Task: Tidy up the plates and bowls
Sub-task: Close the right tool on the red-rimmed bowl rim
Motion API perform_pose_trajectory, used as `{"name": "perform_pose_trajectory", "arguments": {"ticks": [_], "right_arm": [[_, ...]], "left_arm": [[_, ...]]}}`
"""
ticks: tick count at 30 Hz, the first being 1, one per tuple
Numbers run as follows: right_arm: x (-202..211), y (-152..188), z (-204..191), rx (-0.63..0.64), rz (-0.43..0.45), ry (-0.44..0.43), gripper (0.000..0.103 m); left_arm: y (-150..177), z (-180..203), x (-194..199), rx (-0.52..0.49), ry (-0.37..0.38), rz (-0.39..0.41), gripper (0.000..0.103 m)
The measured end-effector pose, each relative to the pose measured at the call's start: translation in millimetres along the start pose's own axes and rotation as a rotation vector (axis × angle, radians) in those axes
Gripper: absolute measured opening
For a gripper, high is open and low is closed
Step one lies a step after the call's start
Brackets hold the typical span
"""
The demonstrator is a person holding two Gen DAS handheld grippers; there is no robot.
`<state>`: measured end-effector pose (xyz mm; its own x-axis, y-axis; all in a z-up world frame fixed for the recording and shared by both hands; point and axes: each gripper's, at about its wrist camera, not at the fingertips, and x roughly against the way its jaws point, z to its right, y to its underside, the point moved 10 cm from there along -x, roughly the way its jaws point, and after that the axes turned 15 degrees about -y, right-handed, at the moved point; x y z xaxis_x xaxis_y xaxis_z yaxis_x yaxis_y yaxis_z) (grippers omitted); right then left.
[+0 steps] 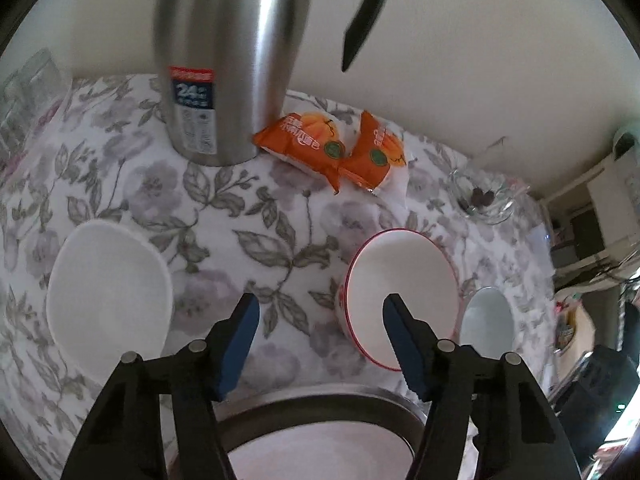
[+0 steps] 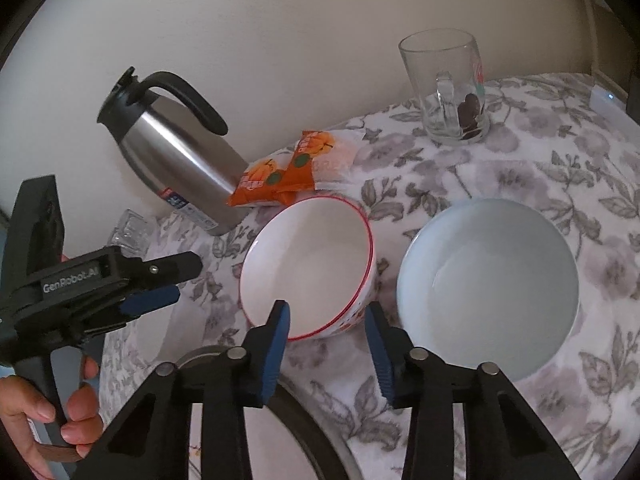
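A white bowl with a red rim (image 1: pixel 400 280) (image 2: pixel 312 256) stands mid-table. A pale blue bowl (image 2: pixel 488 284) (image 1: pixel 486 318) sits to its right. A plain white bowl (image 1: pixel 108 296) sits at the left. A dark-rimmed plate (image 1: pixel 320 432) (image 2: pixel 304 420) lies at the near edge, under both grippers. My left gripper (image 1: pixel 320 312) is open and empty above the cloth, its right finger over the red-rimmed bowl; it shows from the side in the right wrist view (image 2: pixel 176 280). My right gripper (image 2: pixel 326 316) is open, its fingers straddling the near rim of the red-rimmed bowl.
A steel thermos jug (image 1: pixel 228 60) (image 2: pixel 172 152) stands at the back by the wall. Two orange snack packets (image 1: pixel 336 148) (image 2: pixel 280 176) lie beside it. A glass mug (image 2: pixel 448 88) stands back right. A small glass dish (image 1: pixel 484 196) and a small glass (image 2: pixel 130 234) are on the floral tablecloth (image 1: pixel 248 216).
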<state>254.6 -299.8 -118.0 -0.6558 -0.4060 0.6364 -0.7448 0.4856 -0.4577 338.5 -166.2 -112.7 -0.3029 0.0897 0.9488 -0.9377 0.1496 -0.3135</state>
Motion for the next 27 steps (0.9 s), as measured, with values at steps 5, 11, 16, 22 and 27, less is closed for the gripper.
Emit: {"name": "perform_pose_trajectory", "arguments": {"ticks": [5,11,16,22,27], "right_arm": [[-13,1,7,-0.010,-0.022,0.026,0.033],[-22,3,16,-0.010,-0.040,0.046,0.027],[-24,-1,17,0.003,-0.044,0.056,0.023],[-25,-3,18,0.017,-0.050,0.043,0.023],[-25,-2,18,0.010,-0.048,0.040,0.023]], "left_arm": [[-3,12,-16,-0.033,-0.018,-0.019,0.054],[-4,21,-35,-0.069,-0.048,-0.040,0.037],[-7,20,-48,-0.062,-0.061,-0.051,0.035],[-3,26,-58,-0.109,-0.098,-0.060,0.032],[-2,31,-60,-0.126,-0.109,-0.065,0.024]]}}
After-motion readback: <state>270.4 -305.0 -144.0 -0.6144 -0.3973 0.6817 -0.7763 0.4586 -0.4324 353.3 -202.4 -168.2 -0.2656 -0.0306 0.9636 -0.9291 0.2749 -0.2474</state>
